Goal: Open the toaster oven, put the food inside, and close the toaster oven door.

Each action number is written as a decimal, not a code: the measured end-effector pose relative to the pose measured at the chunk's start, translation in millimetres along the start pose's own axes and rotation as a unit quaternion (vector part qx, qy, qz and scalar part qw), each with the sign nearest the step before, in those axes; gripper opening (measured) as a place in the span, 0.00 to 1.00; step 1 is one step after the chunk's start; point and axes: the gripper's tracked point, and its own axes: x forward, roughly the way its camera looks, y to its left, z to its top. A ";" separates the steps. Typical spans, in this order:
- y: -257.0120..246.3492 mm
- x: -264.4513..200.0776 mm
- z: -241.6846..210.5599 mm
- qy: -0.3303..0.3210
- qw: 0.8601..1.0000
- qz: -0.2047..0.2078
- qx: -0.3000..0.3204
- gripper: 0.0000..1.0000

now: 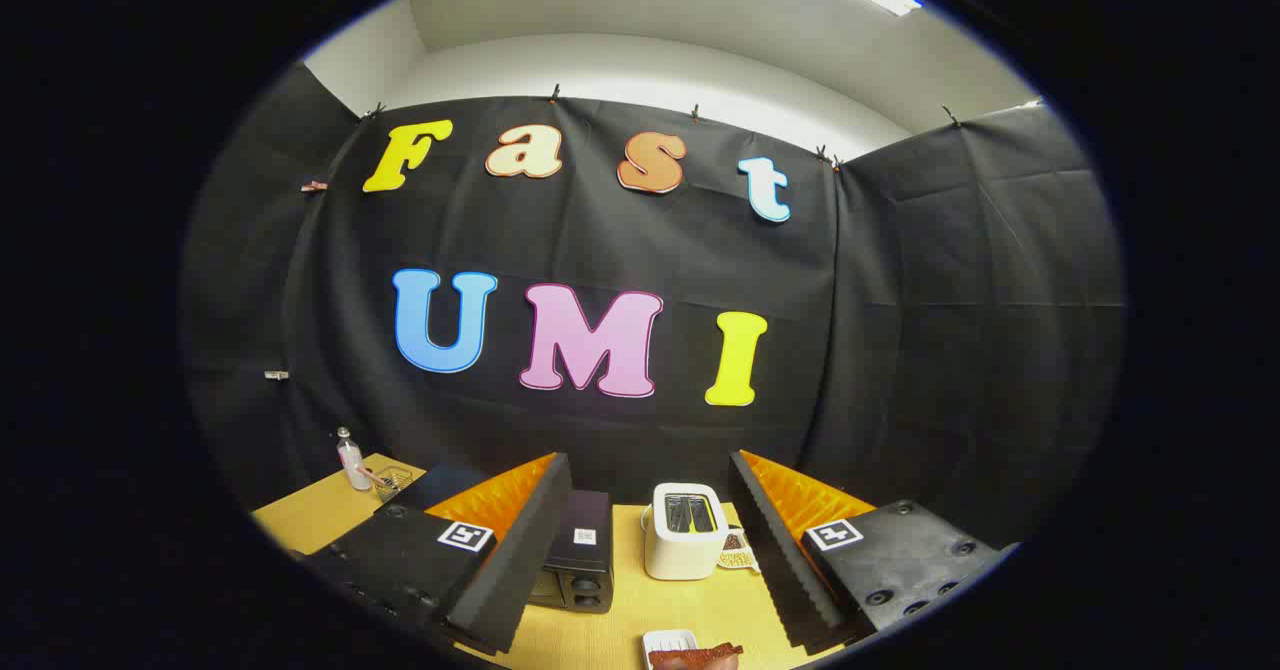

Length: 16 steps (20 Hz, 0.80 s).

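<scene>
My fingers (650, 540) are spread wide, holding nothing. Between them on the tabletop (620, 610) a black toaster oven (577, 560) sits beside my left finger, door shut; a white pop-up toaster (684, 530) stands right of it. Closer in, food (695, 655) lies on a small white dish (668, 640). A bottle (350, 458) and glass container (393, 480) stand far left.

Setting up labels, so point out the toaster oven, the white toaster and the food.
toaster oven (578, 560): gripper view, its dark front.
white toaster (684, 550): gripper view, its front wall.
food (695, 656): gripper view, its brown top, between the open gripper (640, 590) fingers.

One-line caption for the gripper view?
Open gripper raised above the table, facing closed toaster oven, toaster and food.
</scene>
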 end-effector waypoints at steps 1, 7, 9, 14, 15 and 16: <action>1.2 0.4 -0.7 0.000 1.000 0.001 0.002 0.97; 4.6 -0.7 -4.6 0.003 1.000 -0.001 -0.002 0.97; 4.7 -0.8 -6.3 0.004 1.000 -0.003 -0.004 0.97; 6.2 -3.1 -4.7 -0.001 1.000 -0.005 -0.007 0.97; 7.4 -3.1 -4.1 -0.003 1.000 -0.005 -0.006 0.97; 9.3 -3.5 -2.8 -0.005 1.000 -0.005 -0.005 0.97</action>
